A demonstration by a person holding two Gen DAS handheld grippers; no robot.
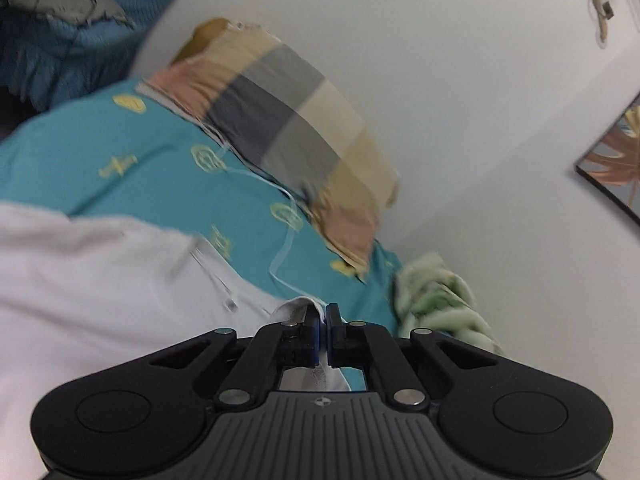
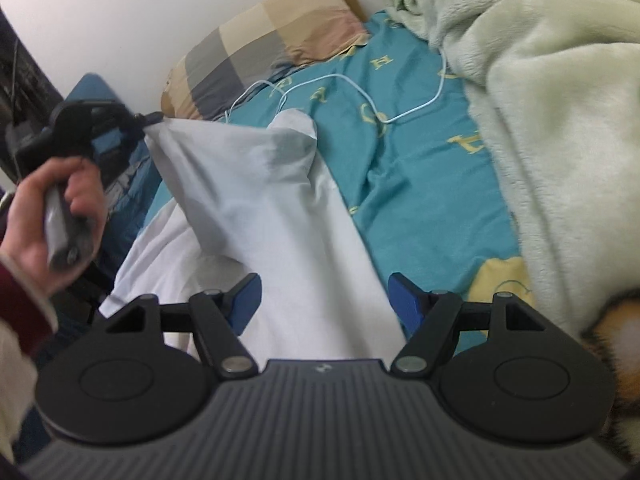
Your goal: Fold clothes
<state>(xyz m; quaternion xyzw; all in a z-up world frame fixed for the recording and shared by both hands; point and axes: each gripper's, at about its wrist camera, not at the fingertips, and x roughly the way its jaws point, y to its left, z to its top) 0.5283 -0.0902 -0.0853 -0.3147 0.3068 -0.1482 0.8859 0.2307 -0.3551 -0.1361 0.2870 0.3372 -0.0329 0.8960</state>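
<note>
White cotton, thin enough to show grey shadow where it doubles over: the white shirt (image 2: 256, 208) lies on the bed's teal sheet (image 2: 424, 184), its lower part spread flat just under the right hand-held gripper (image 2: 325, 300) while one corner is drawn up and out toward the bed's edge. That corner is pinched in the left hand-held gripper (image 2: 150, 120), whose jaws are clenched on the cloth; its own camera shows the blue pads nearly met with a fold of white fabric (image 1: 298, 306) squeezed between them. Lifting a corner this way probably serves to stretch the garment taut and carry a flap across for a fold. The raised part hangs as a slack, tented sheet with a rounded hump near its far end, so it is not yet flat. A placket with a small button shows in the left wrist view. The right hand-held gripper hovers released, jaws wide, touching nothing, seemingly ready to pin or take the near hem. Beyond lie a white cable (image 2: 360, 92), a checked pillow (image 2: 256, 48) against the wall, and a pale green fleece blanket (image 2: 540, 100).
</note>
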